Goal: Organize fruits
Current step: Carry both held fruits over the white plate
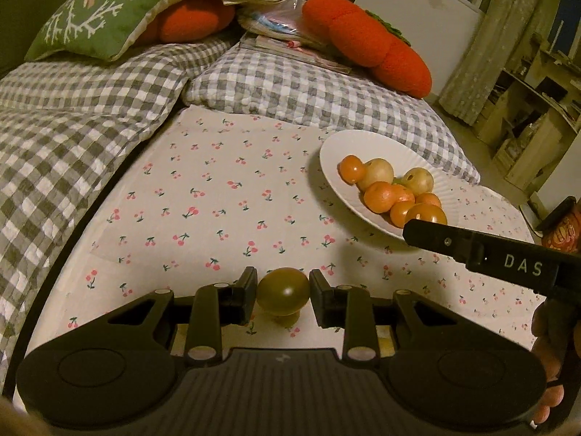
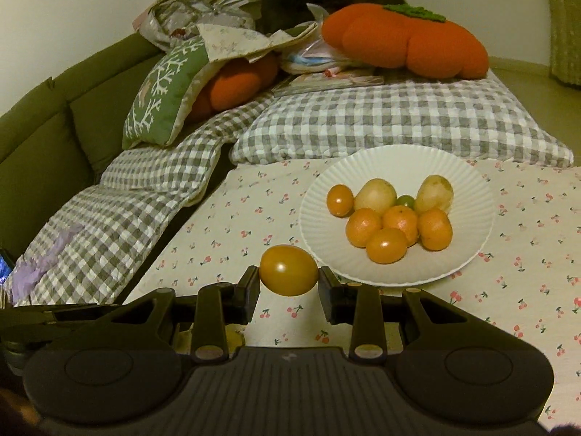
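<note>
Left gripper (image 1: 283, 296) clamped on olive fruit (image 1: 283, 290), right gripper (image 2: 289, 279) clamped on orange fruit (image 2: 288, 270), plate (image 2: 468, 189) nearly filled

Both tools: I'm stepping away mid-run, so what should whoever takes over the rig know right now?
Left tool: shut on a greenish-yellow tomato, held above the cherry-print cloth.
Right tool: shut on an orange-yellow tomato, at the near rim of the white plate.
Done: the plate holds a pile of fruit: mandarins, two pale yellow fruits, small tomatoes.
Left: set both held tomatoes on the plate. No other loose fruit shows on the cloth.
</note>
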A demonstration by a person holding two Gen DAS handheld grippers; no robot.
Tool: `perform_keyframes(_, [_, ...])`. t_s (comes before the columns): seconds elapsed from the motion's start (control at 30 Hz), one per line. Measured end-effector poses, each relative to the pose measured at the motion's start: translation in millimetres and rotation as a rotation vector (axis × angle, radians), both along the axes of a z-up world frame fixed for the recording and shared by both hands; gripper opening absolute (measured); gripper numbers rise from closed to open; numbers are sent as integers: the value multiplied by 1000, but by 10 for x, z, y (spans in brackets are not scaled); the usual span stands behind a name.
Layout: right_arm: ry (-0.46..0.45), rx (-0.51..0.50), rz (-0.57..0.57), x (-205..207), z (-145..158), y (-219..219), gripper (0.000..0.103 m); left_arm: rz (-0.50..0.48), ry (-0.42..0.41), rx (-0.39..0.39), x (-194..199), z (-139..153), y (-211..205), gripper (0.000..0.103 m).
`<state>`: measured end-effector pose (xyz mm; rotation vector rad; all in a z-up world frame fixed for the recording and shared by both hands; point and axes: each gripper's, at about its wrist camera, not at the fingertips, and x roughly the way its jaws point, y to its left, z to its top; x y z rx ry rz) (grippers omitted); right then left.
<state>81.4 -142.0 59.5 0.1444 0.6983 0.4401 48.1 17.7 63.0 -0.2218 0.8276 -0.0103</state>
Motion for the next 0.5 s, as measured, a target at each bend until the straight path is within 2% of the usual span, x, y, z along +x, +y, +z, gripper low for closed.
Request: perform_keyframes(0.5, [-18, 42, -49, 36, 99, -173, 31, -63, -36, 40, 148, 87, -395, 16])
